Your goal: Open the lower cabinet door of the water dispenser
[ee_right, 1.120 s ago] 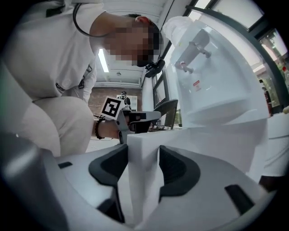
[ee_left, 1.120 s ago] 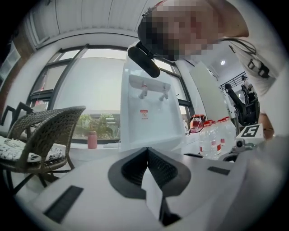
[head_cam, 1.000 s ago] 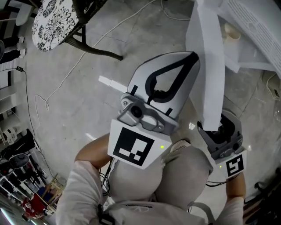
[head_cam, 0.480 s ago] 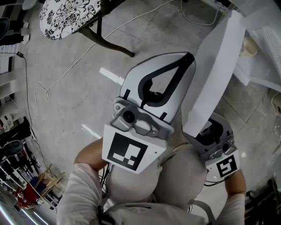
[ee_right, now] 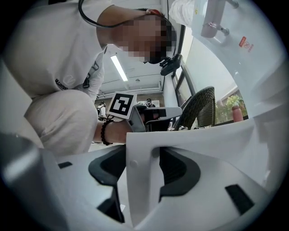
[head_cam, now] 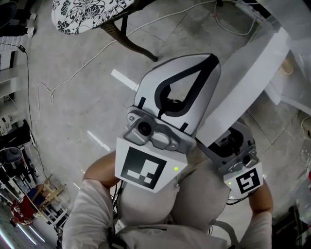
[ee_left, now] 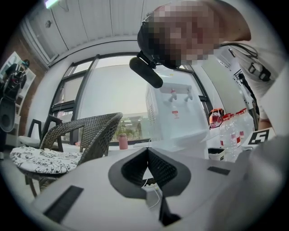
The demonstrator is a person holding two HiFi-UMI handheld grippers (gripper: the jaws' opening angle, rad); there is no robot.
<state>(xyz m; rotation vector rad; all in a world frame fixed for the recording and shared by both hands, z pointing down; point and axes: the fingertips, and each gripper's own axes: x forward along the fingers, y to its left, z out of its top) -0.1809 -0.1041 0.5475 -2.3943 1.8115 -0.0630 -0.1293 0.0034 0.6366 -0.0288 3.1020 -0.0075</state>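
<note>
The dispenser's white lower cabinet door [head_cam: 248, 82] slants across the head view, swung out from the water dispenser [ee_left: 177, 115]. My right gripper [head_cam: 222, 140] holds its free edge at the lower end. In the right gripper view the door edge [ee_right: 137, 180] stands between the two wide-set dark pads, which close on it. My left gripper [head_cam: 210, 61] points level beside the door. It is shut, with its pads meeting at the tip [ee_left: 148, 150] and nothing between them.
A wicker chair [ee_left: 86, 135] with a black-and-white patterned cushion [head_cam: 92, 9] stands to the left. A white cable [head_cam: 48, 92] trails over the concrete floor. Water bottles with red caps [ee_left: 232, 128] stand right of the dispenser. The person's knees [head_cam: 194, 199] are just below both grippers.
The door has swung further out, from nearly upright in the picture to a clear slant. The right gripper moved left with its edge. The left gripper kept its place in the view.
</note>
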